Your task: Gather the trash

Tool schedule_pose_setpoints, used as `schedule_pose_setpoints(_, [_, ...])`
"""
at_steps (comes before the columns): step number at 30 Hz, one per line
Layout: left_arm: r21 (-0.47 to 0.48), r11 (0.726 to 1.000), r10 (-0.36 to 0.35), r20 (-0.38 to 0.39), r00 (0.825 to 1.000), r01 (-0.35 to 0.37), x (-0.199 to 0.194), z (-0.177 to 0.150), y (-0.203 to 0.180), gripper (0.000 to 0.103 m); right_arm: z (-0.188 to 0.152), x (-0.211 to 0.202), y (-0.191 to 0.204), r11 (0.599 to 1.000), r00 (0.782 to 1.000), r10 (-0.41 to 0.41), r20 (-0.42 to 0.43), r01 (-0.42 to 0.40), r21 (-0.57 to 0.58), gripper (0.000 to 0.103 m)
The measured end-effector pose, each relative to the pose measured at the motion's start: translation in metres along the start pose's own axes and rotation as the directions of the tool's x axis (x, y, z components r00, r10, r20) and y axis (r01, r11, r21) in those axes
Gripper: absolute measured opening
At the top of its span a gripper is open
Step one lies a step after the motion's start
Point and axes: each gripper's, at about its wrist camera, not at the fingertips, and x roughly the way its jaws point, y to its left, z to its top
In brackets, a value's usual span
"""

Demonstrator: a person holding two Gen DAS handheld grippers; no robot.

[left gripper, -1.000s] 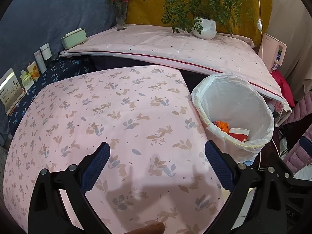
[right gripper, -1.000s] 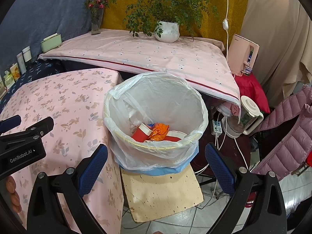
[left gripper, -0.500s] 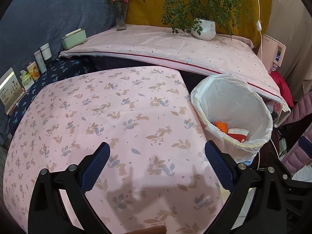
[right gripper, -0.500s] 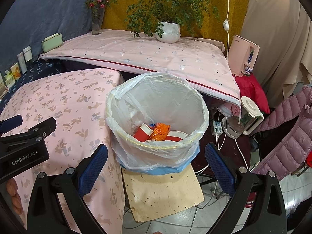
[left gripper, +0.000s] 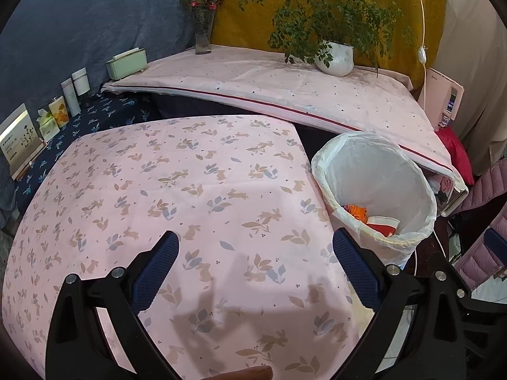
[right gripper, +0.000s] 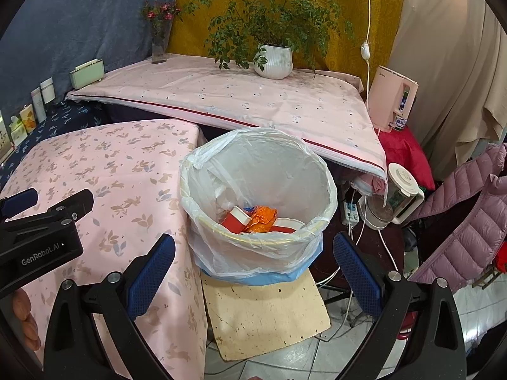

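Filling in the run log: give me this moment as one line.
left gripper: open, empty, over table | right gripper: open, empty, facing bin | bin: orange wrapper, red cartons inside

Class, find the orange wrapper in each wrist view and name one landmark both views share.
Left wrist: the orange wrapper is at right of centre, low inside the bin, partly hidden by its near rim.
Right wrist: the wrapper is at the centre, in the bin, beside a red carton.
Shared landmark: the white plant pot on the far table.
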Motion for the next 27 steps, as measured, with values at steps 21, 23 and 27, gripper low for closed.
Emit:
schedule_pose_setpoints(21, [-0.001, 1.0, -0.015, 0.005, 1.0, 0.015, -0.01, -0.003, -0.002, 0.093, -0.003, -0.011, 0.002, 1.0, 1.0, -0.011, 0.009, 0.011, 0.002, 0.096])
schedule_pose_setpoints(23, [0.001, 1.0, -0.014, 0.007, 1.0, 0.014, -0.011, -0.003, -0.003, 0.093, -0.003, -0.011, 0.002, 1.0, 1.0, -0.013, 0.01, 0.013, 0.002, 0.096])
schedule_pose_setpoints(27, [0.005, 1.0, -0.013, 0.01, 1.0, 0.013, -0.013, -0.003, -0.003, 0.093, -0.005, -0.013, 0.001, 1.0, 1.0, -0.014, 0.01, 0.014, 0.003, 0.096])
